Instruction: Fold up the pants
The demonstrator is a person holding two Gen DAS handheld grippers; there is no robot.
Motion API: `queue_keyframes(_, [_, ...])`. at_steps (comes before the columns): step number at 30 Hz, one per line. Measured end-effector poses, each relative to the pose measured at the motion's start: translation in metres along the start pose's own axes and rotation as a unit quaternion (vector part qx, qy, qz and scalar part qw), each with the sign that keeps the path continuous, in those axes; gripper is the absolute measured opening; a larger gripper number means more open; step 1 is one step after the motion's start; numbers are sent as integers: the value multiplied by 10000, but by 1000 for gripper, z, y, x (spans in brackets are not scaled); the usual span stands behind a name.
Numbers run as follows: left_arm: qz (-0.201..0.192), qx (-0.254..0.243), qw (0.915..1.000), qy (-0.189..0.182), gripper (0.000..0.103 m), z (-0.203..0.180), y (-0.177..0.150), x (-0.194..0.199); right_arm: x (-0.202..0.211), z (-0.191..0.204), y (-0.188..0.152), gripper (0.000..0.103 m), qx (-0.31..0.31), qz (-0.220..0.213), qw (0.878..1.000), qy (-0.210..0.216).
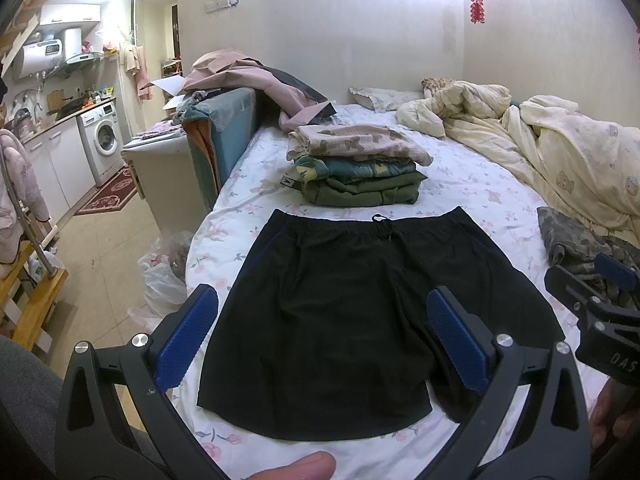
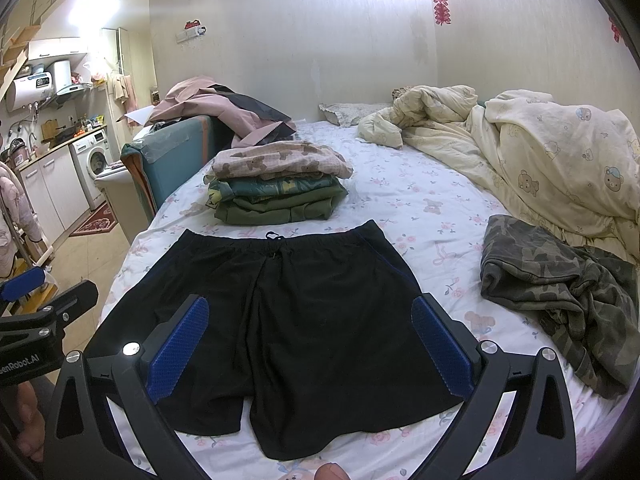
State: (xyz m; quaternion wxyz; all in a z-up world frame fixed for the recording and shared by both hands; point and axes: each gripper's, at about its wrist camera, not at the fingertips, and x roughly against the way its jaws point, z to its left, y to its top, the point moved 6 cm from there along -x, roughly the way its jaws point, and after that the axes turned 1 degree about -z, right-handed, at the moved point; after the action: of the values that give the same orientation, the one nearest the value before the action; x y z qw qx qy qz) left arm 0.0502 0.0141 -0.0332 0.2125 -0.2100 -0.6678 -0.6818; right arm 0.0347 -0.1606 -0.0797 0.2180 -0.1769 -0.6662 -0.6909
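Black shorts lie flat on the bed sheet, waistband just short of the folded stack, so folding looks unstarted and the next move needs a grab at each side hem. Bed edge is left of the stack, camo garment right; left gripper and right gripper hover spread wide, holding nothing

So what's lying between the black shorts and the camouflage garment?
Nothing, only bare floral sheet between the black shorts and the camouflage garment, seen in the right wrist view.
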Motion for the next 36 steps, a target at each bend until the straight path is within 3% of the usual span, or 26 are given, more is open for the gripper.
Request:
queue_keyframes(27, [18,7,10000,7,103,-1,-1,0,-1,2,-3,103,2,13,10000,5])
queue_keyframes(30, [83,-1,10000,44,103,-3,-3,0,-3,-2,-8,103,-279,248,9987,358])
queue_keyframes(33, [298,-46,9993,202,103,-4,-6,-6,-20,-39,-26,103,-1408,912,9788,1170])
queue_keyframes(35, [474,-5,9985,258,103,-3,-8,-10,-30,-59,-45,103,-1888,1232,9695,959])
queue_keyframes(36, [544,43,9981,279,103,-2,-9,-11,-40,-74,-63,103,-2300,1609,9538,1074])
